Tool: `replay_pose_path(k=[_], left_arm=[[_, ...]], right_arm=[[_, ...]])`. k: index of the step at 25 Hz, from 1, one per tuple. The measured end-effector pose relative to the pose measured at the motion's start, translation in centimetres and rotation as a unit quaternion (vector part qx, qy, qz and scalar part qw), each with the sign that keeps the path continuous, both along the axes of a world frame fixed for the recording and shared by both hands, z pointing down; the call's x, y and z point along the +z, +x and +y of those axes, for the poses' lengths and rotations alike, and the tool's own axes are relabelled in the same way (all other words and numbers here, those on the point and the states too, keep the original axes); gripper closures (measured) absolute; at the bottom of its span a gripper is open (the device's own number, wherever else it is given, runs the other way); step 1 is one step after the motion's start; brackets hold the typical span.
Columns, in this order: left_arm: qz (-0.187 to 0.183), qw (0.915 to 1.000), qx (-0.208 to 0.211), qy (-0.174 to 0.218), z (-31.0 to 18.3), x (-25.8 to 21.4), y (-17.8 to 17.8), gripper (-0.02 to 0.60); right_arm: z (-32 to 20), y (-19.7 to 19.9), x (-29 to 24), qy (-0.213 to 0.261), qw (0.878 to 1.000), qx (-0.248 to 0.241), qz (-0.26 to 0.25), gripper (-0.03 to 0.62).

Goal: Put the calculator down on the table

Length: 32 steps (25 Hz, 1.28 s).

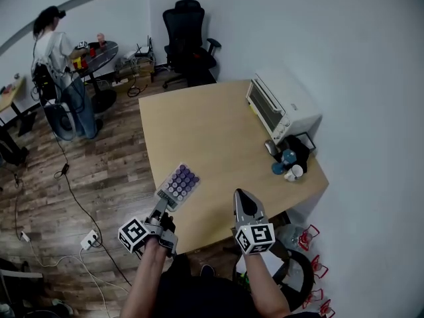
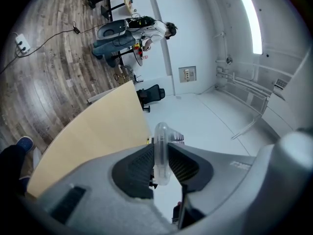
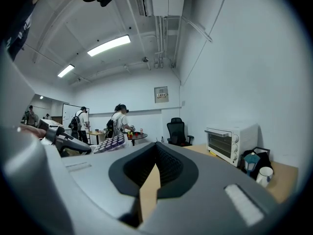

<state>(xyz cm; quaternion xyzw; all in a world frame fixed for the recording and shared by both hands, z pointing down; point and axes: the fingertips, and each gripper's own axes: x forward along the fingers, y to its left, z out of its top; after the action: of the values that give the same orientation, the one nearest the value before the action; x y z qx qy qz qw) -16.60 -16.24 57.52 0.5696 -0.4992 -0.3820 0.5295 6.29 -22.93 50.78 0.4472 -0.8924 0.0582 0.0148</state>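
The calculator (image 1: 179,183), pale with rows of purple keys, hangs over the near left edge of the wooden table (image 1: 212,128). My left gripper (image 1: 163,204) is shut on its near end. In the left gripper view the calculator (image 2: 161,153) stands edge-on between the two black pads of my left gripper (image 2: 160,169). My right gripper (image 1: 243,199) reaches over the table's front edge to the right, its jaws shut with nothing in them. In the right gripper view the tips of the right gripper (image 3: 156,151) meet, and the calculator (image 3: 111,143) shows at the left.
A white toaster oven (image 1: 281,105) sits at the table's right edge, with mugs and a small blue lantern (image 1: 288,161) in front of it. A black office chair (image 1: 189,42) stands behind the table. A person (image 1: 59,71) stands at the far left. Cables and a power strip (image 1: 89,240) lie on the floor.
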Motion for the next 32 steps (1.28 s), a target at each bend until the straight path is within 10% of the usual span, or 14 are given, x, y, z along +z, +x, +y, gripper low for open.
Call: replay_pose_path(k=[21,32], left_arm=[[-0.047,0.9925,0.094,-0.062,-11.4,4.7,-0.8,0.492],[-0.08,0.966,0.192,-0.153,-14.5,15.0,4.1,0.491]], right_arm=[[-8.5,-0.3,0.5,-0.009,0.998,0.055,-0.016,0.585],[-10.2,2.1,1.8,-0.037,0.995,0.078,-0.041,0.585]])
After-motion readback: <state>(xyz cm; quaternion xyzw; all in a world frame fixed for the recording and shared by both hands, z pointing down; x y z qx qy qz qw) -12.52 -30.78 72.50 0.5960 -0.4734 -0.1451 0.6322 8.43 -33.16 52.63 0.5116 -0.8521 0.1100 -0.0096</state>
